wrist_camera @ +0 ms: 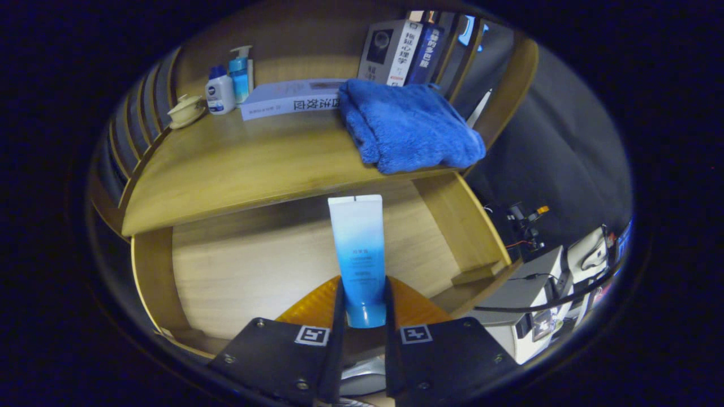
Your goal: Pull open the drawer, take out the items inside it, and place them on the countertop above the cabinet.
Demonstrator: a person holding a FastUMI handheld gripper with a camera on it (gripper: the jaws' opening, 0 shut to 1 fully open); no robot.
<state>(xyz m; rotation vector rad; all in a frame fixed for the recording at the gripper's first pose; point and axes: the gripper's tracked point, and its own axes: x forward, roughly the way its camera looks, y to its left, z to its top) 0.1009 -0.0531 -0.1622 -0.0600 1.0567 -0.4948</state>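
Between the fingers of the gripper [363,316] stands a white-and-blue tube [358,254], clamped by both at its blue cap end and held over the open drawer [254,265]. Beyond it, on the countertop [226,169], a folded blue towel [407,127] lies at the right edge, a flat book [291,99] beside it. Two bottles [229,85] and a lidded cup [185,109] sit toward the back left corner.

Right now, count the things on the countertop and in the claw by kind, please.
Books: 4, one lying flat and three upright
Bottles: 2
Lidded cups: 1
Blue towels: 1
Tubes: 1, gripped by the claw
Total: 9
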